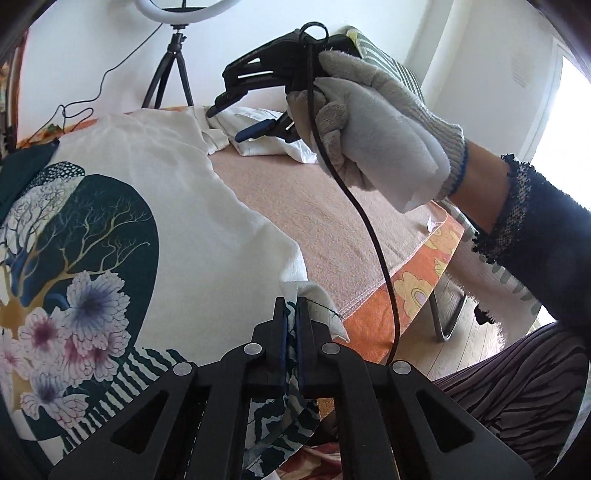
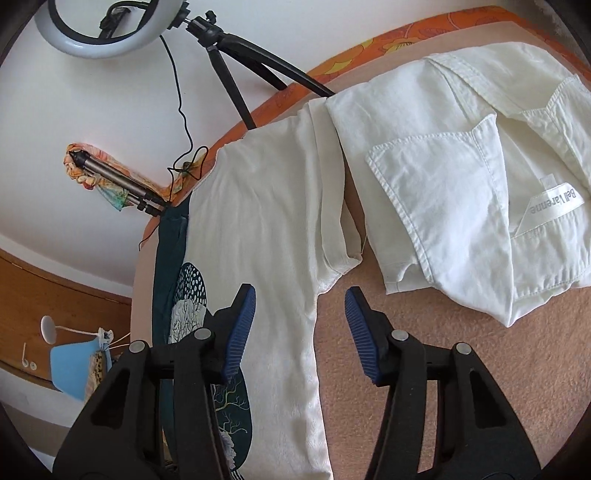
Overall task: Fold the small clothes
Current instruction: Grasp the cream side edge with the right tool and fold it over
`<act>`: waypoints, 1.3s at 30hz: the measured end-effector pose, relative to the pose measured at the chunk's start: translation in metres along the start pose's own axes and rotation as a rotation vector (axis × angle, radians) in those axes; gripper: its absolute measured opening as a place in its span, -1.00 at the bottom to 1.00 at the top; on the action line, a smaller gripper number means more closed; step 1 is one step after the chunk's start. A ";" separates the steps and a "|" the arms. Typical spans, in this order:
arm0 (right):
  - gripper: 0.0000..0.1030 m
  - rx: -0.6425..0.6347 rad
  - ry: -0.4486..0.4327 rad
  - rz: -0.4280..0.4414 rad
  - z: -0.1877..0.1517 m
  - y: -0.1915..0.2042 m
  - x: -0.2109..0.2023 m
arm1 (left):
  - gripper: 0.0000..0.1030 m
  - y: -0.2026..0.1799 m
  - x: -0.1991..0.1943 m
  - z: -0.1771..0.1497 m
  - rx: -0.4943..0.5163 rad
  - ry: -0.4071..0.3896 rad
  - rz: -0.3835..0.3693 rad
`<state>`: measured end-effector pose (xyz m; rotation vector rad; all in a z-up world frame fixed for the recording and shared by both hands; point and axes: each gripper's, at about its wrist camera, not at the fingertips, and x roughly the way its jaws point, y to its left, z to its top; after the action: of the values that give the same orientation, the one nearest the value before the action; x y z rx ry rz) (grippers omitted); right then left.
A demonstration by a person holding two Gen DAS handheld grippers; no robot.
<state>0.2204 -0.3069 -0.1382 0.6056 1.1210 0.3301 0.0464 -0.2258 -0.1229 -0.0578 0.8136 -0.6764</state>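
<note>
A white wall, a ring light (image 2: 96, 35) on a tripod, and a table under a pinkish blanket (image 2: 461, 369) with an orange flowered border fill the scene. The printed white T-shirt (image 1: 155, 229) lies spread ahead of and left of the left gripper (image 1: 291, 314), whose fingers are clamped together on its hem corner. A folded white shirt (image 2: 461, 192) lies beyond the right gripper (image 2: 299, 332); its blue-padded fingers stand wide apart, the left over the T-shirt, the right over bare blanket.
</note>
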 end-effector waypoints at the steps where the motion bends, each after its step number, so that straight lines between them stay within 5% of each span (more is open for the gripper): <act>1: 0.01 0.013 0.006 -0.014 0.001 -0.002 0.008 | -0.96 0.003 -0.002 0.001 -0.015 -0.006 -0.008; 13: -0.06 0.071 -0.031 -0.037 0.021 -0.009 0.038 | -0.97 0.012 -0.013 0.002 -0.081 -0.045 -0.052; 17: -0.47 0.079 -0.029 -0.029 0.024 -0.005 0.048 | -0.97 0.011 -0.020 0.002 -0.086 -0.064 -0.060; 24: -0.82 0.134 -0.089 -0.045 0.033 -0.001 0.052 | -0.97 0.022 -0.033 0.000 -0.117 -0.100 -0.056; 32: -0.85 -0.144 -0.107 -0.137 0.038 0.088 0.048 | -0.98 0.034 -0.049 -0.004 -0.145 -0.143 -0.046; 39: -0.85 -0.437 -0.004 -0.211 0.018 0.184 0.087 | -0.98 0.057 -0.073 -0.020 -0.219 -0.174 -0.020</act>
<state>0.2812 -0.1194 -0.0859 0.1010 1.0554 0.3758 0.0270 -0.1345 -0.1062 -0.3192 0.7169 -0.5901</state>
